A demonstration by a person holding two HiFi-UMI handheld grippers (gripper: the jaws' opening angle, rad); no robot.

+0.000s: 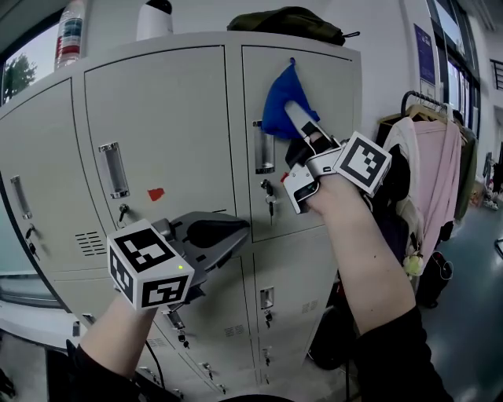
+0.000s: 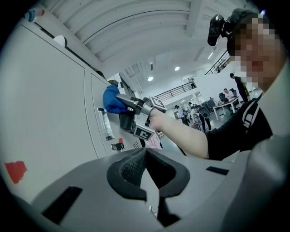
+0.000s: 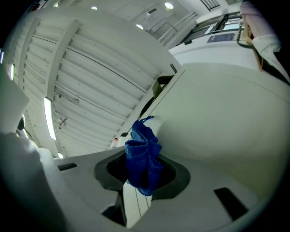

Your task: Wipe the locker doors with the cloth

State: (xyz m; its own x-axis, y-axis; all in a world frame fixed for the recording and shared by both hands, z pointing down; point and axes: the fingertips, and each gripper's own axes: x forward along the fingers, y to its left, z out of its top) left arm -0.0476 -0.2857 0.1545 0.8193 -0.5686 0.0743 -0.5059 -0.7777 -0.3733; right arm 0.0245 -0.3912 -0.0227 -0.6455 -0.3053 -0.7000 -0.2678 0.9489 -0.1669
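Right gripper (image 1: 295, 116): raised, jaws clamped on a blue cloth (image 1: 283, 98). The cloth is bunched and pressed against the upper right locker door (image 1: 322, 74), just above that door's metal handle (image 1: 263, 148). A loose corner points up.

Left gripper (image 1: 240, 234): held lower, in front of the middle door (image 1: 169, 110). Jaws are together with nothing between them.

Lockers: pale grey, stacked in rows, with keys hanging in the locks. A small red sticker (image 1: 156, 193) is on the middle door, beside its handle (image 1: 115, 169).

On top of the lockers: a clear bottle (image 1: 69, 31) and a dark bag (image 1: 287, 23).

To the right: a rack of hanging clothes, including a pink garment (image 1: 442, 157).
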